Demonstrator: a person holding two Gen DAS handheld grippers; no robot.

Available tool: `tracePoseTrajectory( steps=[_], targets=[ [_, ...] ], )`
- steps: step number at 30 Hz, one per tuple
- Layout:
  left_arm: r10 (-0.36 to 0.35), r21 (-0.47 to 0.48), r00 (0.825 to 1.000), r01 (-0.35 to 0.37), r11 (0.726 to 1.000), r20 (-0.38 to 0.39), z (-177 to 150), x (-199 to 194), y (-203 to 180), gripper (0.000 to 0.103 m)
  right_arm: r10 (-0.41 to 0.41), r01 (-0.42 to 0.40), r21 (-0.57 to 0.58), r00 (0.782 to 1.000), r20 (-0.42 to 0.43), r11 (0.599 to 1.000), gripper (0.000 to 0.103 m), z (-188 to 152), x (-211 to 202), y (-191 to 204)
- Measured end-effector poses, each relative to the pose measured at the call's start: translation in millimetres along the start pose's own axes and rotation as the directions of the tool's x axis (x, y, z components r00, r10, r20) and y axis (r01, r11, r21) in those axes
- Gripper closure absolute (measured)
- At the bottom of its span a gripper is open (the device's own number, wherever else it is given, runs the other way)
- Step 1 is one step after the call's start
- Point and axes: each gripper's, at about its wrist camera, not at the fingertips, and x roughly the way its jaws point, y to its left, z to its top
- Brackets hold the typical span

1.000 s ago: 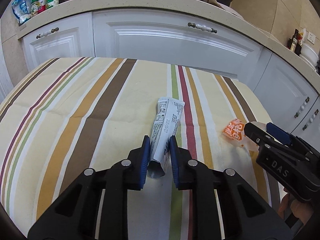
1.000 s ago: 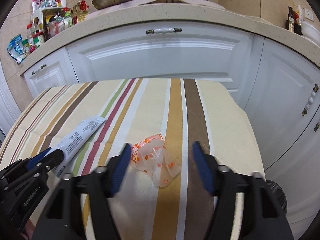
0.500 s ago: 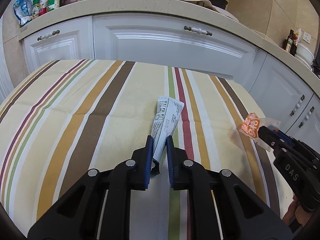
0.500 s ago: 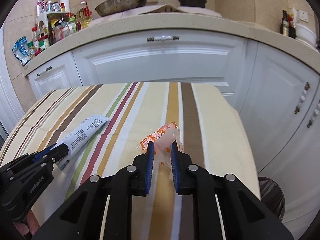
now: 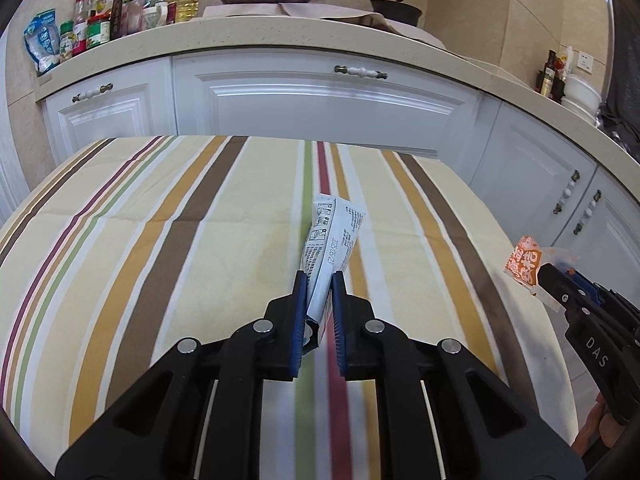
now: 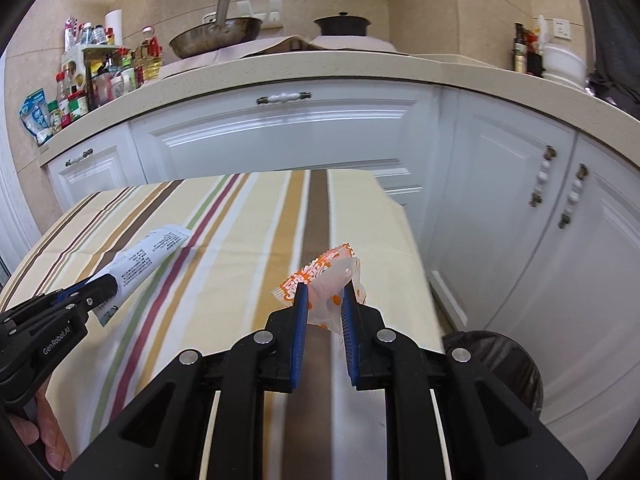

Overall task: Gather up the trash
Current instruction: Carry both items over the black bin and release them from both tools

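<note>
**Both grippers gripping trash above the striped table**

The left gripper (image 5: pixel 318 280) is clamping a flattened white tube (image 5: pixel 332 236), printed with small black text and crimped flat at its far end. Its blue ribbed pads (image 5: pixel 299 300) are pressing on the tube's lower part, near the dark cap end, and the tube is pointing away from the camera over the tablecloth (image 5: pixel 160 240). Whether the far end is touching the cloth is not clear.

The right gripper (image 6: pixel 325 294) is pinching a crumpled wrapper (image 6: pixel 332 276), thin clear plastic with orange print and orange dots. The wrapper is bulging up between the blue pads (image 6: pixel 349 312) and is sitting above the cloth's right edge.

The tablecloth is a woven-looking fabric with cream ground and long stripes in brown, mustard, maroon and green, with fold creases running across it.

Both black gripper frames are reaching forward, roughly level, side by side, the left one showing at the lower left of the right view (image 6: pixel 86 292).

A round bin with a dark glossy liner (image 6: pixel 504 364) is standing on the floor, just beside the table's right corner. White panelled cabinets (image 6: pixel 280 136) with a speckled beige counter are standing behind.
</note>
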Motion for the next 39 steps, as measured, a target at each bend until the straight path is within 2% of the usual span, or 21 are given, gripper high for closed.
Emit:
tracePoseTrajectory(
  steps=[6,13,23,32,39],
  targets=[
    [-0.052,0.073,0.999,0.052,0.996,0.003,-10,-10,-41,0.091,-0.045,0.044,0.034,0.999,0.016,0.998,0.086,-12,-18,-26],
    [-0.128,0.161,0.992,0.124,0.979,0.011,-17,-22,-102,0.091,-0.114,0.109,0.106,0.993,0.035,0.988,0.086,-25,-42,-75],
    [-0.248,0.273,0.969,0.240,0.932,-0.006,-34,-28,-199,0.091,-0.241,0.229,0.198,0.970,0.039,0.953,0.086,-46,-70,-152],
    [-0.281,0.326,0.960,0.272,0.905,-0.022,-50,-16,-252,0.091,-0.333,0.317,0.248,0.942,0.026,0.915,0.086,-65,-76,-198],
    [-0.277,0.343,0.960,0.277,0.898,-0.052,-56,4,-276,0.091,-0.341,0.326,0.264,0.940,0.012,0.908,0.086,-74,-61,-216]
  ],
)
